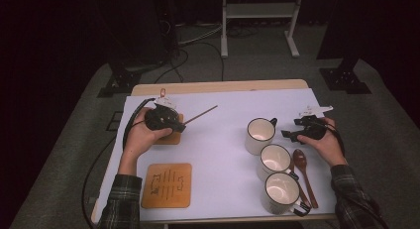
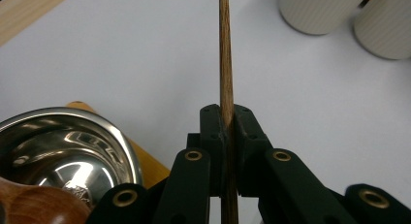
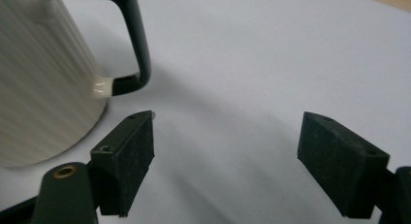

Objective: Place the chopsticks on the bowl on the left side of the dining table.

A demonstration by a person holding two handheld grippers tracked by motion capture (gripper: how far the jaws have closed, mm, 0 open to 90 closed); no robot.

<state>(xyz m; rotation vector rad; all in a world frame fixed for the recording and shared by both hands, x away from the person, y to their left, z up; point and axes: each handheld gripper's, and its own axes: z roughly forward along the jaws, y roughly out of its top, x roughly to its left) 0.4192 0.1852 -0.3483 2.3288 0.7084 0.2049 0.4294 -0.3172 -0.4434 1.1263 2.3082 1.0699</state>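
My left gripper (image 1: 181, 124) (image 2: 226, 115) is shut on a thin wooden stick (image 1: 202, 114) (image 2: 225, 49), which points away toward the table's middle. Beside its jaws, a shiny steel bowl (image 2: 63, 151) rests on a wooden coaster (image 1: 171, 138). Three white mugs with black handles stand in a row at the right: far (image 1: 260, 136), middle (image 1: 275, 161), near (image 1: 281, 193). My right gripper (image 1: 291, 128) (image 3: 225, 141) is open just above the white sheet, next to the far mug (image 3: 43, 88) and its handle (image 3: 138, 40), with nothing between its pads.
A second wooden coaster (image 1: 167, 185) lies near the front edge at the left. Two wooden spoons (image 1: 300, 162) lie right of the mugs. A white sheet (image 1: 223, 154) covers the table. A rounded brown wooden piece (image 2: 29, 209) sits by the bowl.
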